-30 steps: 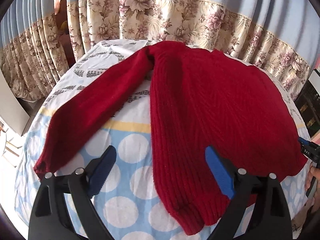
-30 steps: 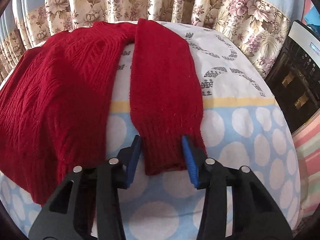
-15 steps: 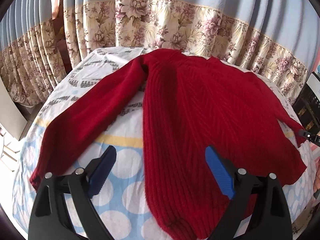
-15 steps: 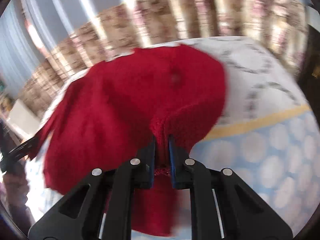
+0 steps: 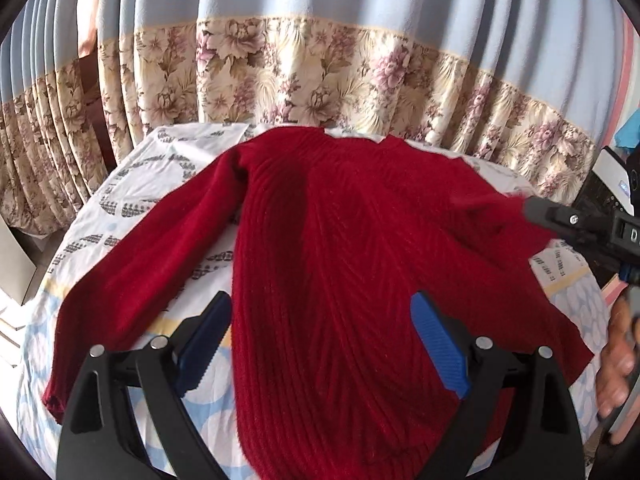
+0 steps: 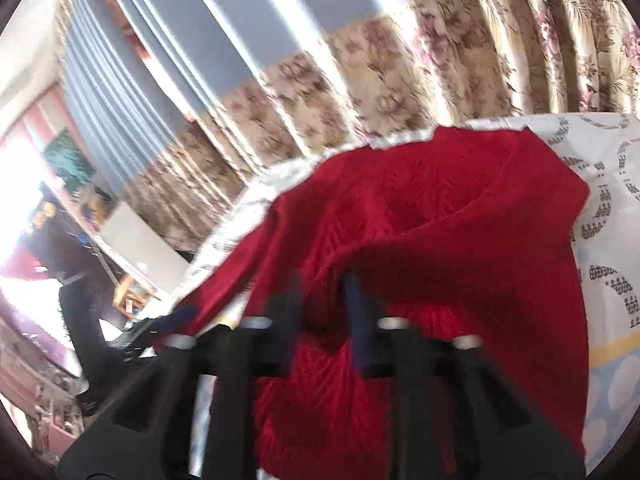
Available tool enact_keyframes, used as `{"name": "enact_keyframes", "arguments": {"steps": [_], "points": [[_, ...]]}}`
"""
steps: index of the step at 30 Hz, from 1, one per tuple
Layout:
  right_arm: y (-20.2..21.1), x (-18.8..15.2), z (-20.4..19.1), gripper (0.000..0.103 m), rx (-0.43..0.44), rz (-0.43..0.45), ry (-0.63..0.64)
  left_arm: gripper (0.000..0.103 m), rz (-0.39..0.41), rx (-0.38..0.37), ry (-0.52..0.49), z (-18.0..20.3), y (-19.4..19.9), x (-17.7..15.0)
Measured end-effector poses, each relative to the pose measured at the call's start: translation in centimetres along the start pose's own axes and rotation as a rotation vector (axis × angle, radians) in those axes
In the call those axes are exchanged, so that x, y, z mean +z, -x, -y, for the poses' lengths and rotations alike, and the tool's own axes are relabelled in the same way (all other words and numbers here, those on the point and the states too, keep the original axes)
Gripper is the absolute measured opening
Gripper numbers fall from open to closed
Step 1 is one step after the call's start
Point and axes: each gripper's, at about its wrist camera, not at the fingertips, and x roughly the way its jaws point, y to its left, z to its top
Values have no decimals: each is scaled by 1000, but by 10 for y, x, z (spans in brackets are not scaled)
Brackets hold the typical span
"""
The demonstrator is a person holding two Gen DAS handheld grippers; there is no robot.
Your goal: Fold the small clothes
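Since a second ago: right sleeve (image 6: 460,240) off the sheet (image 5: 132,184), carried across the body. Left view: sweater (image 5: 340,264) spread flat on the sheet, dark red, ribbed; left sleeve (image 5: 132,272) splayed outward; left gripper (image 5: 320,344) hovering above the hem, jaws wide, holding nothing. Right view: blurred; right gripper (image 6: 324,312) pinched tight on the cuff. Soft, light, limp knit; probably best taken at cuffs or hem.

The black left gripper with blue ribbed pads (image 5: 320,344) hangs level, jaws spread wide. The black right gripper (image 6: 324,304) is tilted, blurred, jaws nearly closed, pinching red knit.
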Motion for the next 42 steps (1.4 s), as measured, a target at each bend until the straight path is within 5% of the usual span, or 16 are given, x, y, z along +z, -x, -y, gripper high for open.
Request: {"name": "enact_keyframes", "arguments": {"steps": [1, 11, 21, 22, 24, 25, 26, 29, 34, 42], "points": [[-4, -1, 1, 73, -5, 0, 1, 91, -12, -3, 5, 0, -5, 0], [23, 5, 71, 72, -182, 106, -31, 91, -129, -67, -24, 42, -43, -6], [39, 3, 110, 76, -183, 116, -71, 91, -261, -100, -10, 94, -105, -10], [38, 3, 111, 77, -187, 114, -70, 89, -241, -95, -15, 97, -106, -9], [39, 3, 116, 79, -197, 106, -62, 39, -223, -124, -18, 101, -104, -6], [39, 4, 117, 81, -203, 104, -57, 34, -227, -133, -21, 102, -104, -4], [39, 4, 120, 83, -227, 104, -43, 14, -212, -143, -23, 99, -101, 1], [38, 9, 131, 84, -284, 101, -20, 14, -171, -154, -4, 84, -94, 19], [27, 18, 159, 84, -328, 85, -47, 13, -68, -46, -32, 52, -81, 55], [-28, 61, 144, 83, -374, 46, 138, 14, -90, 42, -72, 7, -110, 81]]}}
